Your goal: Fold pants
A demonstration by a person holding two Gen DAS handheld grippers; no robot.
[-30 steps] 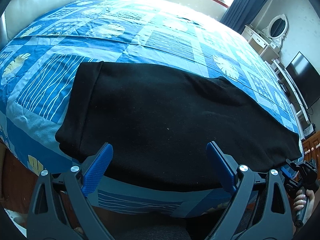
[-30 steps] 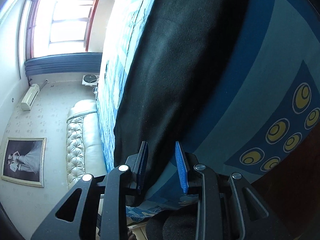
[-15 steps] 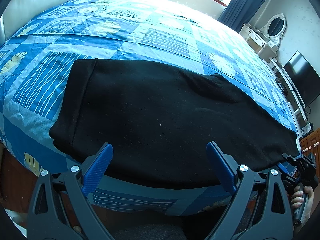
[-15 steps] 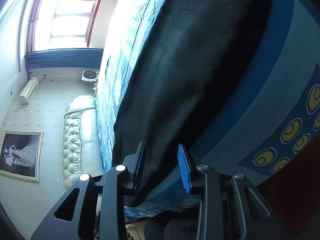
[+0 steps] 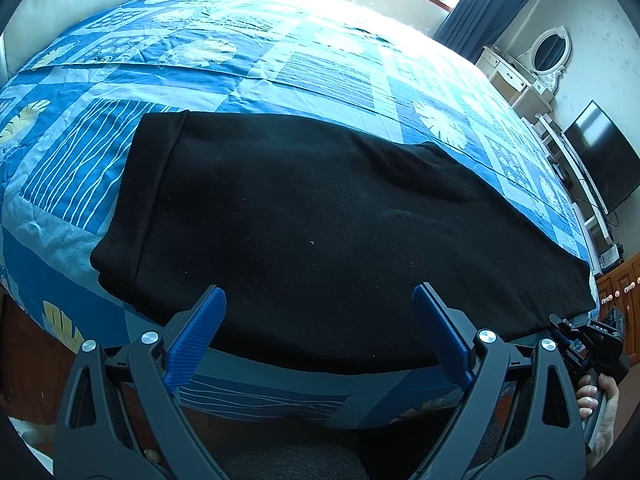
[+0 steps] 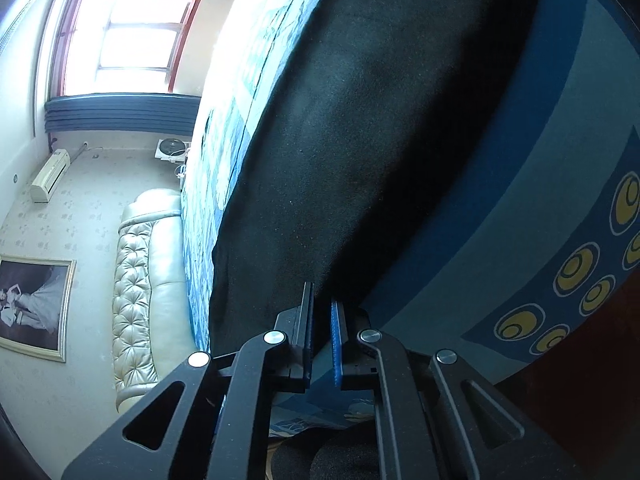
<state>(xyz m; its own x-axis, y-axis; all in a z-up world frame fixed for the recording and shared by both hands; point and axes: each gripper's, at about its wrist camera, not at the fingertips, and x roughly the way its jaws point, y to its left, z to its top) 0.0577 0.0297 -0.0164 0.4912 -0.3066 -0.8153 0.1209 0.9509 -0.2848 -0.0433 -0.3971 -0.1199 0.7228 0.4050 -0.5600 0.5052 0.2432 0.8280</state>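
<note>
Right gripper (image 6: pixel 320 304) jaws narrowed onto one pants (image 5: pixel 320 232) edge.

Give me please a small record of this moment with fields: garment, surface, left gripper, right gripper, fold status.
garment: black pants, lying flat, long side along the near edge of the bed
surface: blue patterned bedspread
left gripper: left gripper open wide, above the near edge of the pants, holding nothing
right gripper: right gripper with fingers nearly closed on the corner of the pants at the bed edge
fold status: no cross fold visible yet
</note>
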